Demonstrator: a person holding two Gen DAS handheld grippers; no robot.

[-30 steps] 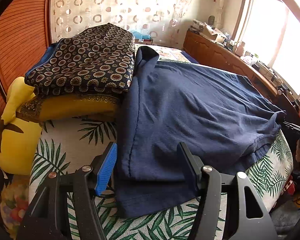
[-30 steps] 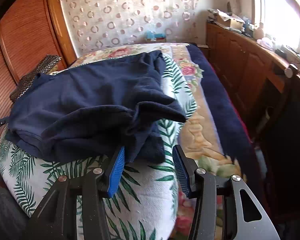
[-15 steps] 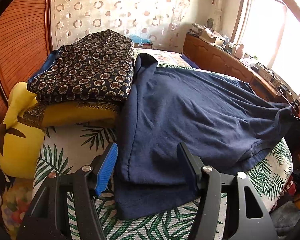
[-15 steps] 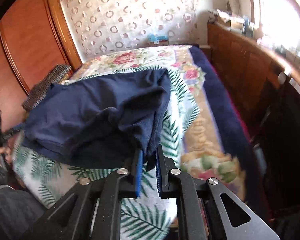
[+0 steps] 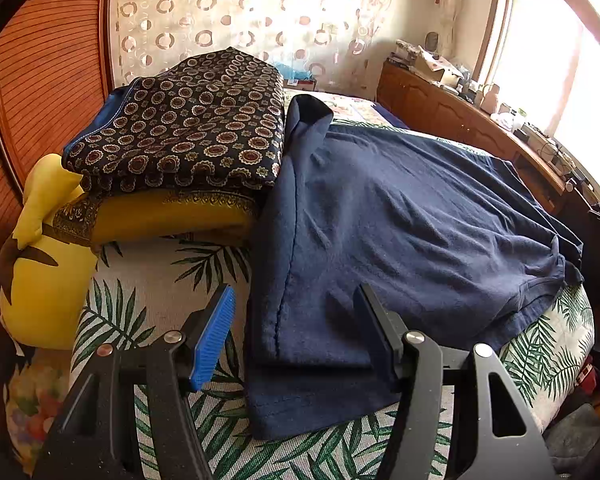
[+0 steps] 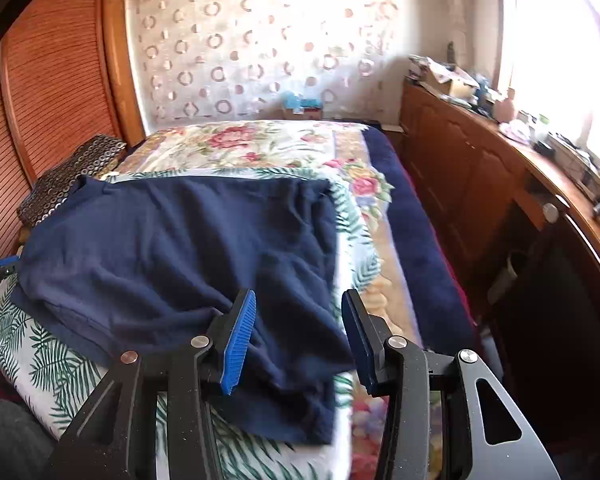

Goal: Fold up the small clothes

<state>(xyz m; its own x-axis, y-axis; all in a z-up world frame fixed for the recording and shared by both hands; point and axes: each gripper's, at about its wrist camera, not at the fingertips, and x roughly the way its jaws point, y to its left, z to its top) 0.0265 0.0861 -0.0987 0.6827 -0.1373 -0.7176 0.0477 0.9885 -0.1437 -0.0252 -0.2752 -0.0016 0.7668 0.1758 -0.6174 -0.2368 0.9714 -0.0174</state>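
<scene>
Navy T-shirt flat on the palm-leaf sheet, both your grippers off it.

Left wrist view, left to right: yellow plush toy at the bed edge, then a mustard folded cloth under a dark circle-print folded cloth, then the T-shirt, its folded edge touching that stack. Your left gripper hangs released over the shirt's near left corner, jaws apart, pads clear of the fabric. Right wrist view: shirt spread across the sheet, its near corner draping down the bed edge, floral blanket beyond. Your right gripper is opening, shirt corner lying below the gap, pads not pressing it. Wooden cabinet along the right.
</scene>
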